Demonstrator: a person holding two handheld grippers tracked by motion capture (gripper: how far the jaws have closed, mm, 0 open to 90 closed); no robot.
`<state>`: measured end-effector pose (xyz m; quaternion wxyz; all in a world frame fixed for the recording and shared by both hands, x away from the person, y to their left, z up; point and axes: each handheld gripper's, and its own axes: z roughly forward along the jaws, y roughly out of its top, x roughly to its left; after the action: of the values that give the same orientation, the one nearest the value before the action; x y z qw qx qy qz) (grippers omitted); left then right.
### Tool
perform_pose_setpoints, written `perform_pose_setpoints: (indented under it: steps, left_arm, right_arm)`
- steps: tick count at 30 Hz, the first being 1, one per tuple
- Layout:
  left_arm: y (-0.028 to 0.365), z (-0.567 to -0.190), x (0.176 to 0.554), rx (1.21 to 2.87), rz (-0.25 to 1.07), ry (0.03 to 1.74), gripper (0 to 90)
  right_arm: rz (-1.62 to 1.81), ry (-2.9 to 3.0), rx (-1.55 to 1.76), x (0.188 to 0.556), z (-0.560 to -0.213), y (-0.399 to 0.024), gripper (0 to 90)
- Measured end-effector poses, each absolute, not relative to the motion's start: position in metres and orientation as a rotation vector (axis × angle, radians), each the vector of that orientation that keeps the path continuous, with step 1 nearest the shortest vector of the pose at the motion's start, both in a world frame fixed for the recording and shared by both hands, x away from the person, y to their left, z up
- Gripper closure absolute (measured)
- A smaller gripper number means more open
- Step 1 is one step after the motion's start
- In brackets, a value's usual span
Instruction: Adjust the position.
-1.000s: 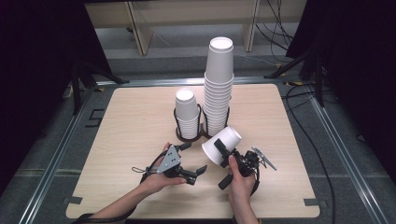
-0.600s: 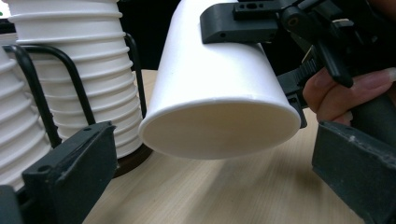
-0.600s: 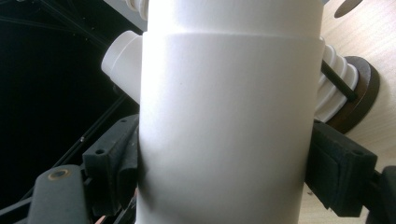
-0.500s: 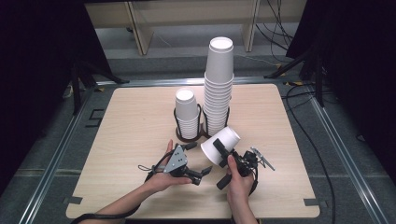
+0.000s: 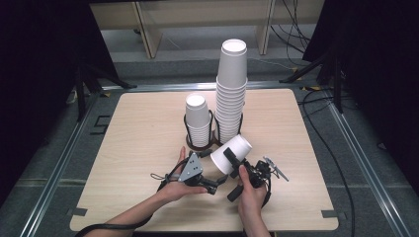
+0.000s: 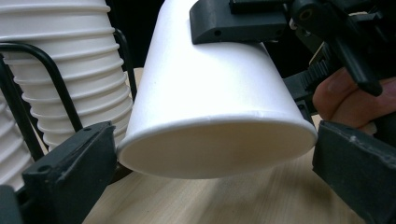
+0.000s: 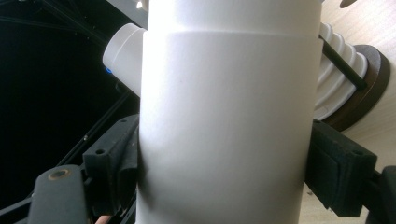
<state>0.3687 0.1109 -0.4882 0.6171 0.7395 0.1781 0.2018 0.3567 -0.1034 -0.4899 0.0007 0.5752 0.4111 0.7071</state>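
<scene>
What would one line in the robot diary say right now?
right tool: shut on paper cup, tilted | left tool: open around cup's rim | cup stacks: upright in wire holder | table

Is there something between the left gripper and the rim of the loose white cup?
Nothing visible. The left gripper has its jaws open on either side of the rim of the white cup, with only bare table beneath. The right gripper already clamps the cup's body.
</scene>
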Motion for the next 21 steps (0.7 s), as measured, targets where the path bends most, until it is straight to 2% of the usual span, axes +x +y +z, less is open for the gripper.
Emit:
perform_pose_setpoints:
  steps: [21]
  left_arm:
    - [0.1086,-0.4892,0.3689,1.700,0.470,0.394,0.0]
  right_arm:
    - [2.208,1.286,1.823,0.3559,-0.4913,-0.1022,21.0]
